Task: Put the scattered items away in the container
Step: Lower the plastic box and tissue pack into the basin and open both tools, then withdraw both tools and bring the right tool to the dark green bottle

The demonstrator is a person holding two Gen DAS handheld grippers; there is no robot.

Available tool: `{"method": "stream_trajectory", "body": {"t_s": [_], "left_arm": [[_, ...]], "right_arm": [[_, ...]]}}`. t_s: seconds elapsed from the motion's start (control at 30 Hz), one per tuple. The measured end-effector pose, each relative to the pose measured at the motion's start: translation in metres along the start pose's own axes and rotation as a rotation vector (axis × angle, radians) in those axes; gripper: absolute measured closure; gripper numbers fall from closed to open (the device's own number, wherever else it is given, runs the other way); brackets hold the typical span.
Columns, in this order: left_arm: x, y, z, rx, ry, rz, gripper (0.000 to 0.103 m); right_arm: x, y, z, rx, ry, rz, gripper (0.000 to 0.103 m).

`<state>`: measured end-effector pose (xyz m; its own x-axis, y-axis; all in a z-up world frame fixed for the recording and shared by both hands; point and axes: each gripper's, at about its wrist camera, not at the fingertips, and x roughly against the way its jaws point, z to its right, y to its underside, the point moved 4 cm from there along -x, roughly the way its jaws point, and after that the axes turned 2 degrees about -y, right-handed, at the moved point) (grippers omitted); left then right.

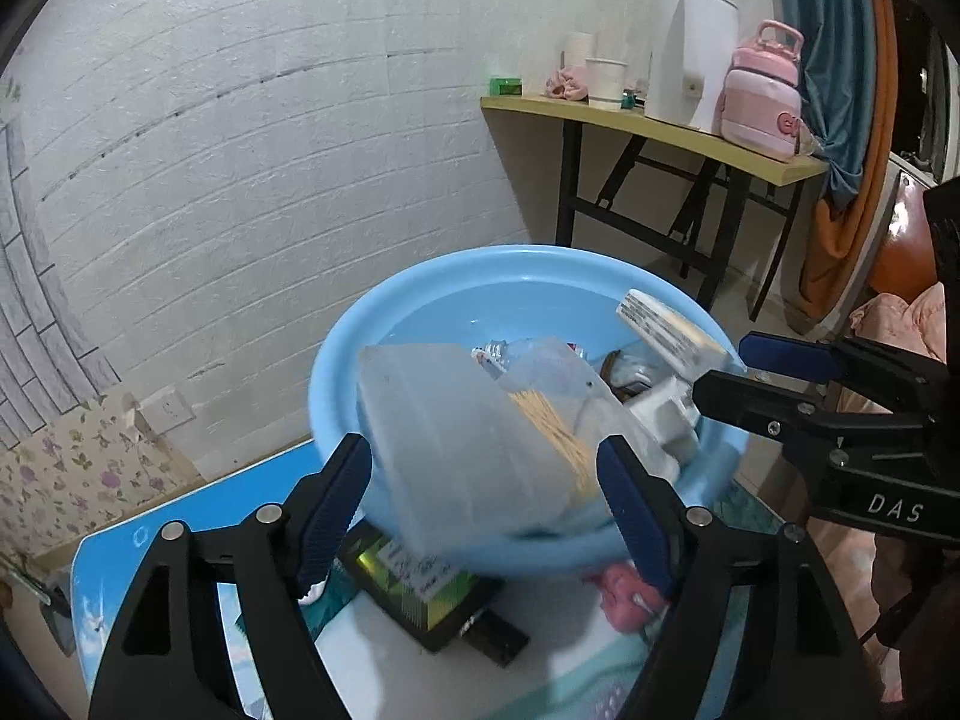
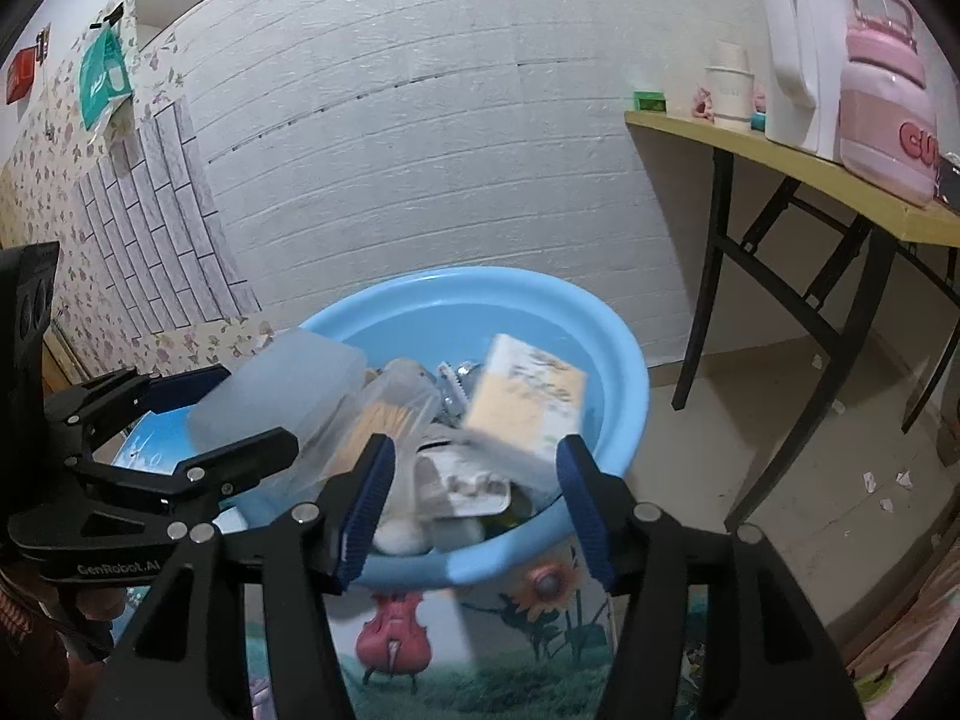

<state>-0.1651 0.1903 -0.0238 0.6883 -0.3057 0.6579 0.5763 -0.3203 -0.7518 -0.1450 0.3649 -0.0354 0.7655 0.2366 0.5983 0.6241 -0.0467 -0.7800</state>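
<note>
A light blue basin (image 1: 336,372) (image 2: 624,360) sits on the table, holding several items. A frosted plastic box (image 1: 456,450) (image 2: 282,384) leans tilted and blurred over the near rim, between the fingers of my left gripper (image 1: 483,450) (image 2: 255,408); the pads stand apart from it, so the gripper is open. A clear bag of thin wooden sticks (image 1: 552,426) lies beside the box. My right gripper (image 2: 477,450) (image 1: 726,367) is open over the basin's near right side, with a blurred yellow-and-white carton (image 2: 528,396) (image 1: 666,330) tilted inside the basin beyond its fingertips.
Under the basin's near edge lie a dark packet with a green label (image 1: 420,582), a teal packet (image 1: 336,594) and a pink item (image 1: 624,594). The tabletop (image 2: 480,630) has a cartoon print. A yellow side table (image 1: 660,126) carries a white kettle and a pink bottle. A white brick wall stands behind.
</note>
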Motion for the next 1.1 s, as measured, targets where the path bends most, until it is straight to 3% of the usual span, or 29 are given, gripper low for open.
{"method": "stream_trajectory", "body": {"t_s": [0.43, 0.63, 1.1], "left_arm": [[0.067, 0.035, -0.028, 0.07, -0.037, 0.034, 0.025], [0.091, 0.06, -0.04, 0.094, -0.049, 0.034, 0.019], [0.107, 0.109, -0.068, 0.164, -0.098, 0.003, 0.019]], "right_arm": [[0.035, 0.016, -0.055, 0.059, -0.019, -0.009, 0.047], [0.037, 0.03, -0.063, 0.035, -0.022, -0.016, 0.047], [0.034, 0.058, -0.084, 0.056, -0.041, -0.078, 0.047]]}}
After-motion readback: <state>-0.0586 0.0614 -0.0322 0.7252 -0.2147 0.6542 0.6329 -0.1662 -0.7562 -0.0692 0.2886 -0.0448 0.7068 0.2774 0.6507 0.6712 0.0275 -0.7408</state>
